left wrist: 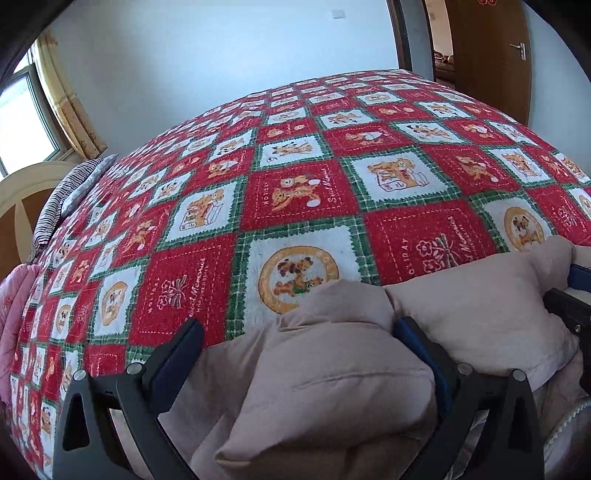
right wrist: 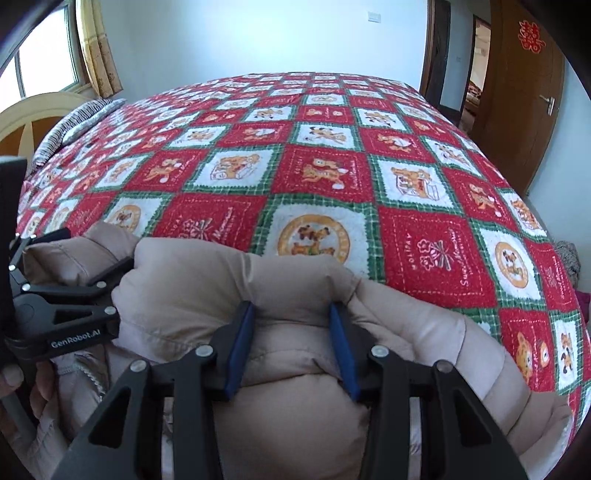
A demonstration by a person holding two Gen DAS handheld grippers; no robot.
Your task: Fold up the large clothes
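"GenRobot.AI" on left gripper (right wrist: 74,258); "HOLIDAY", "Sweet Memories" on bedspread (right wrist: 436,236) squares; red double-happiness sign (right wrist: 532,36) on door (right wrist: 517,110).

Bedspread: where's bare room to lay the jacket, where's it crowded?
Free: the checked bedspread from the beige puffer jacket back to the far edge, and right toward the door. Crowded: near edge, jacket bunched around both tongs; striped pillow far left.

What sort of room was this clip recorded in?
Most likely a home bedroom: a wide bed under a red teddy-bear quilt, a striped pillow by a curved headboard, and a curtained window.
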